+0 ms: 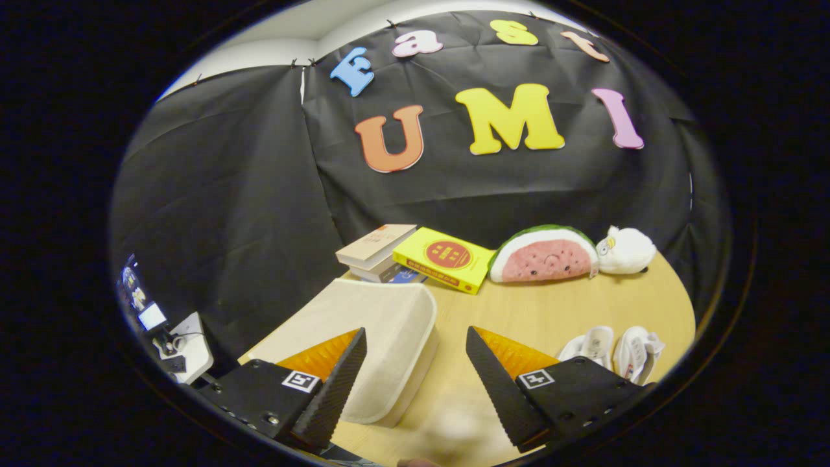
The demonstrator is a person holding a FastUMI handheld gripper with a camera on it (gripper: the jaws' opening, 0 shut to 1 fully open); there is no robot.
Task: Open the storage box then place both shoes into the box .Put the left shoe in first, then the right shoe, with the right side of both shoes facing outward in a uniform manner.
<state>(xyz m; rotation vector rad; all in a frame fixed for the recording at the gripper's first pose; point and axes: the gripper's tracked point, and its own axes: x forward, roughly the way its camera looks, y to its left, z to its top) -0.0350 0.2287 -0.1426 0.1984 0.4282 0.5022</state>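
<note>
Spread wide and empty above the table (pixel 551 305), the gripper (pixel 415 344) hangs with its left finger over the closed box (pixel 382 324), whose lid looks light, stiff and smooth, best taken at its near rim, while the soft shoes (pixel 613 347) lie right of the fingers.

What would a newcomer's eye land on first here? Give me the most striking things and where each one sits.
The gripper hangs open over the wooden table, its jaws apart and holding nothing. The closed cream storage box lies just ahead, partly behind one jaw, and the pair of white shoes sits beyond the other jaw. At the table's far edge, against the wall, are a watermelon plush, a white plush toy, a yellow book and stacked books.
</note>
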